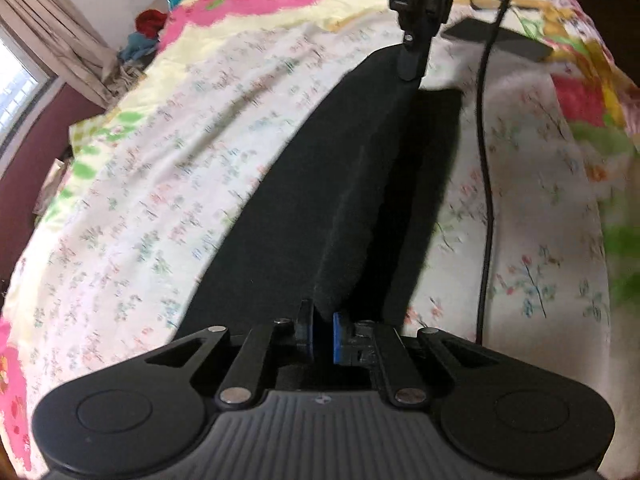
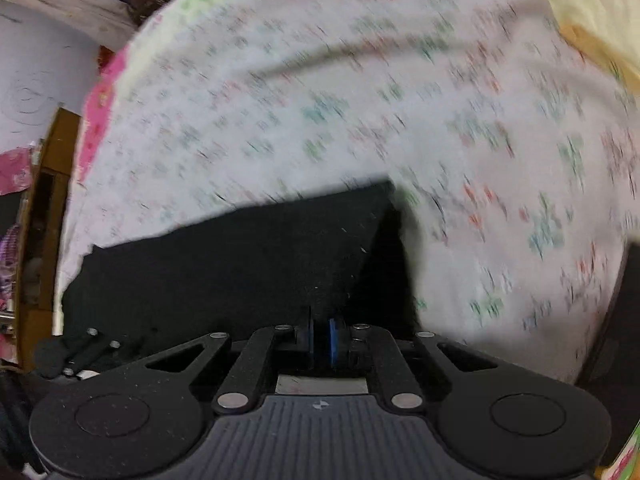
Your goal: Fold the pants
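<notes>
**Both grippers pinching black pants over floral bedsheet**

Left wrist view: the left gripper (image 1: 323, 334), blue-padded, has its jaws pressed nearly together on a raised fold of the black fabric pants (image 1: 320, 184). The pants stretch lengthwise away across the white floral bedsheet (image 1: 160, 168). At the far end, the right gripper (image 1: 412, 66) comes down from above onto the cloth edge; its grip is not clear here. A black cable (image 1: 486, 200) hangs to the right.

Right wrist view: the right gripper (image 2: 320, 340) has its jaws nearly together, cloth between them. The pants (image 2: 240, 264) fill the foreground. The bedsheet (image 2: 340, 100) is motion-blurred. The left gripper (image 2: 76, 350) shows low left.
</notes>
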`<state>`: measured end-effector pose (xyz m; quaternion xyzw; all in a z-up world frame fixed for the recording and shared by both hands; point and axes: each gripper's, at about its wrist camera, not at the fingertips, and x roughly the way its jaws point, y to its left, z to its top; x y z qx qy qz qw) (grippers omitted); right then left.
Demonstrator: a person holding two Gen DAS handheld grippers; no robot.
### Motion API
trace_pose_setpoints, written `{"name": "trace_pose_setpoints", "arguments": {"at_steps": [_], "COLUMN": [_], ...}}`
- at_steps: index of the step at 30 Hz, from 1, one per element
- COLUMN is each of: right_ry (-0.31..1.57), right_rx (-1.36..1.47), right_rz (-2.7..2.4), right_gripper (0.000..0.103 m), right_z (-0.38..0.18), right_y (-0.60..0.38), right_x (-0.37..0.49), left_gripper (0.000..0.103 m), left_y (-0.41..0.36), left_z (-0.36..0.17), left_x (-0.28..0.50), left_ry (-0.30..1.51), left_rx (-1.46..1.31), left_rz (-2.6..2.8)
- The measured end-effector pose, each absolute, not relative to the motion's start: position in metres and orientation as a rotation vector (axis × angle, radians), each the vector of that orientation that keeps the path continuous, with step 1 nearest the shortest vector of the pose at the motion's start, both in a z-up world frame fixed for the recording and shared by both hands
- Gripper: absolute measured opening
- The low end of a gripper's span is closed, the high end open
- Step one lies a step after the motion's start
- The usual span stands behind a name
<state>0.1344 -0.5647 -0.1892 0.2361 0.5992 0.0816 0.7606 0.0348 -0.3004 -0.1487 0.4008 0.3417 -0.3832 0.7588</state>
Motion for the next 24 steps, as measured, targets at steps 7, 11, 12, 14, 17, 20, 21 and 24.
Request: {"name": "trace_pose_setpoints", "arguments": {"at_steps": [7, 11, 12, 14, 17, 20, 21, 24], "right_ry": [1.276, 1.266, 1.275, 1.293, 1.336, 1.349, 1.343, 1.344], "right_rx": [0.552, 0.526, 0.526, 0.552, 0.496, 0.491, 0.494, 0.436], "right_rz": [0.158, 0.188, 0.178, 0.16, 0.146, 0.138, 0.135, 0.129], "right_gripper": [0.0, 0.0, 0.0, 0.0, 0.0, 0.0, 0.0, 0.0], "right_z": [-0.183, -0.171, -0.175, -0.191, -0.213, -0.226, -0.226, -0.216], "right_y": [-0.563, -0.557, -0.558, -0.562, -0.557, -0.554, -0.554, -0.554], "right_x": [0.128, 0.125, 0.124, 0.122, 0.123, 0.123, 0.122, 0.121], "left_gripper": [0.02, 0.02, 0.02, 0.02, 0.02, 0.019, 0.019, 0.019], "left_y": [-0.298, -0.292, -0.293, -0.297, -0.301, -0.304, -0.305, -0.306], "left_z": [-0.142, -0.13, -0.131, -0.138, -0.154, -0.163, -0.165, -0.168], "left_x": [0.029, 0.031, 0.03, 0.027, 0.018, 0.008, 0.004, -0.01], "left_ry": [0.732, 0.723, 0.722, 0.729, 0.736, 0.77, 0.778, 0.763], "left_rx": [0.879, 0.887, 0.897, 0.92, 0.963, 0.968, 0.973, 1.013], "left_rz": [-0.857, -0.87, -0.878, -0.895, -0.928, -0.988, -1.008, -1.045]}}
